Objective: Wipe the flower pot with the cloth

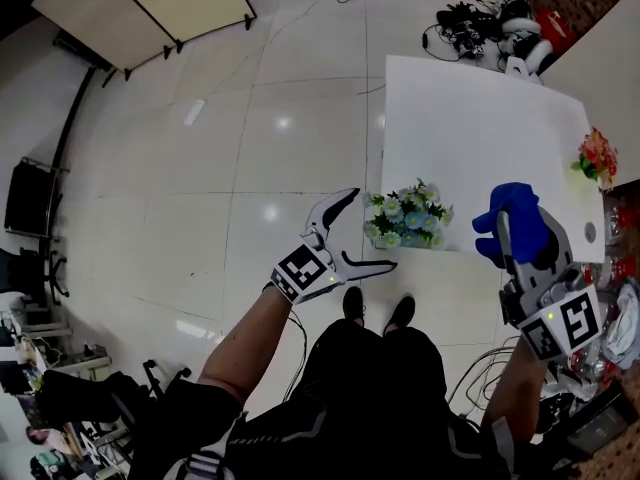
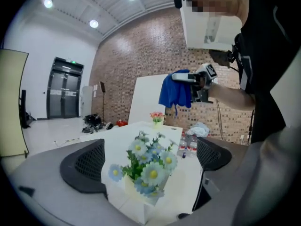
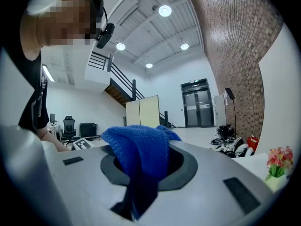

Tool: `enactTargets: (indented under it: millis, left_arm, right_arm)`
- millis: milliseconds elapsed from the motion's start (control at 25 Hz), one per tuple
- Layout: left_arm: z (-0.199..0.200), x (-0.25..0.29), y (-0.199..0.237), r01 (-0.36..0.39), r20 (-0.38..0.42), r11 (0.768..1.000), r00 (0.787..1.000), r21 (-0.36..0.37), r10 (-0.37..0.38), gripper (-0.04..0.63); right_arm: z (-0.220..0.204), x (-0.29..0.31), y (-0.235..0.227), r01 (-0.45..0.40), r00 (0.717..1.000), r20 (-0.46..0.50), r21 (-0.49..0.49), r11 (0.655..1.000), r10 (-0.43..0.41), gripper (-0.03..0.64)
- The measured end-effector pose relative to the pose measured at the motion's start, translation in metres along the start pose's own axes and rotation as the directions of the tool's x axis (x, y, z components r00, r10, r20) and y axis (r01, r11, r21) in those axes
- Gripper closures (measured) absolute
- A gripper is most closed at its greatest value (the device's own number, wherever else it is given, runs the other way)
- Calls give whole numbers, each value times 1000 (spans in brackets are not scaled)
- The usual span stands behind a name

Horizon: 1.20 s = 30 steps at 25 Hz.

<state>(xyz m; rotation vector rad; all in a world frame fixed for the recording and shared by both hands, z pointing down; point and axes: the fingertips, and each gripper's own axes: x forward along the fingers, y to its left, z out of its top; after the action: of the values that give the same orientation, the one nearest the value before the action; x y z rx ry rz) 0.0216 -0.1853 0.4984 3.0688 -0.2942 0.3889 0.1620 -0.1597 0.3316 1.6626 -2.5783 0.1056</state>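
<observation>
A white square flower pot with blue and white flowers stands at the near left corner of the white table. My left gripper hovers just left of it at the table's edge, jaws wide open. In the left gripper view the pot sits ahead between the two black pads, and nothing touches it. My right gripper is raised over the table's near right side, shut on a bunched blue cloth. The cloth fills the jaws in the right gripper view.
A smaller pot with red and pink flowers stands at the table's right edge. Cables and gear lie on the floor beyond the table. Folding panels stand far left. Bottles and clutter sit to the right of the table.
</observation>
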Motion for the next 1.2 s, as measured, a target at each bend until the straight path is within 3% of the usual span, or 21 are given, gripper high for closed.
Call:
enactTargets:
  millis: [160,480,640,800,920,1040,1200]
  left_arm:
    - [-54,13,2,-31,-18,998,999,-54,30,0]
    - [-117,58,23,-34,7,997,999,-63,34,-1]
    - [-125,77,25,20,59,997,998,-77,-16,0]
    - [-127,97,26,31,58,999,998,-16,-30,0]
    - [-121,106,26,56,73,998,996,11,-57,2]
    - [-115,104,21,94,101,995,990,34,-97,72]
    - [-117,98,15,122,98,991,987,46,-126,77]
  right_arm:
    - [-34,1,-4,-3,1000,-23,-13,1000,3,540]
    - [-98,-3,-13,21,999,-28,-7,1000,-21,540]
    - [-117,-8,-13,36,999,-26,-17,999,-37,540]
    - [-127,-12,-18,44,999,-8,21,999,-44,540]
    - [-141,-18,-24,67,997,-45,-9,998,-67,540]
    - [-144,-21,-24,70,996,-59,-6,998,-70,540]
    - [-141,-24,-26,75,995,-61,-3,997,-75,540]
